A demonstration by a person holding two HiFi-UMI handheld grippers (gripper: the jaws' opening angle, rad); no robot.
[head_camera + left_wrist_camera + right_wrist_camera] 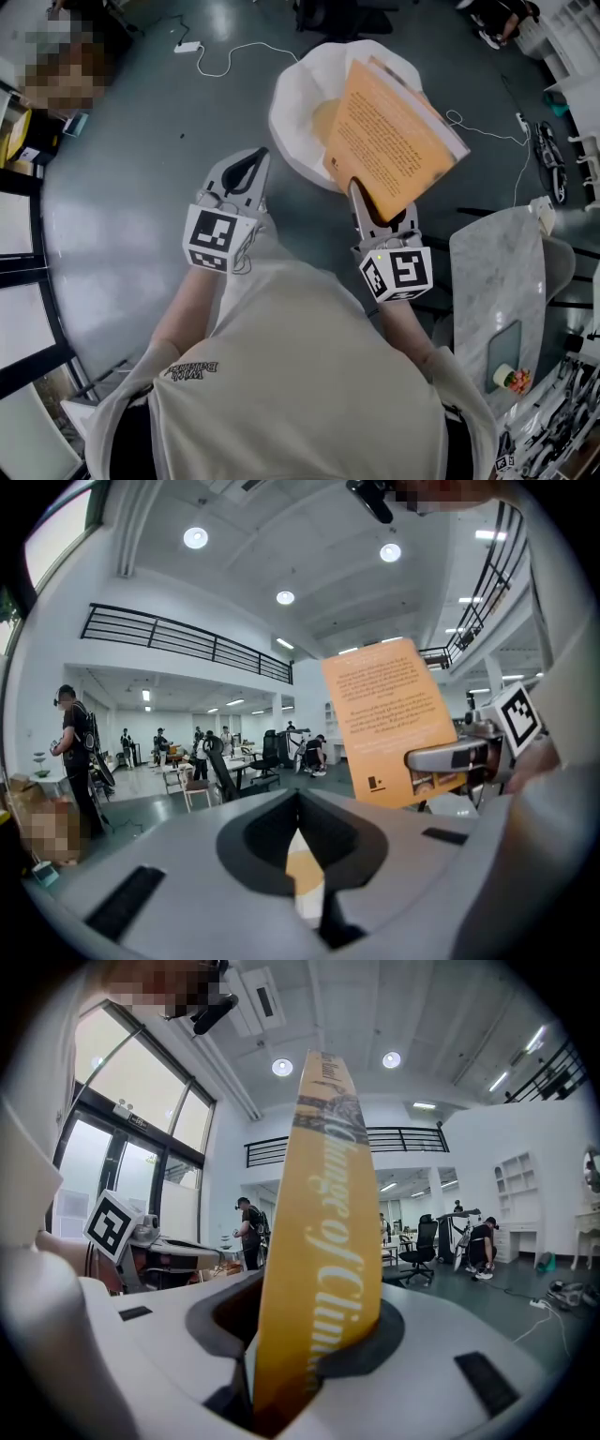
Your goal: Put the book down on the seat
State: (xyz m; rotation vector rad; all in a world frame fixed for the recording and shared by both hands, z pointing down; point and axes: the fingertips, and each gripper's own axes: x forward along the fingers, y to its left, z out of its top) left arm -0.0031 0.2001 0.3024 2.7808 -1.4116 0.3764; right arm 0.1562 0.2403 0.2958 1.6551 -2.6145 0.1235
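In the head view an orange book point(394, 131) is held tilted over a white rounded seat point(295, 98) on the grey floor. My right gripper point(364, 192) is shut on the book's lower edge. In the right gripper view the book's yellow spine point(323, 1222) stands upright between the jaws of the right gripper point(305, 1354). My left gripper point(260, 156) hangs left of the book with its tips together and nothing held. The left gripper view looks past the left gripper point(300, 797) to the book's back cover point(389, 719) and the right gripper point(459, 757) pinching it.
A marble-topped table point(497, 272) stands close on the right with a small colourful object point(512, 378) on it. A white cable point(230, 56) and shoes point(548, 159) lie on the floor. Several people and office chairs point(220, 771) fill the room farther off.
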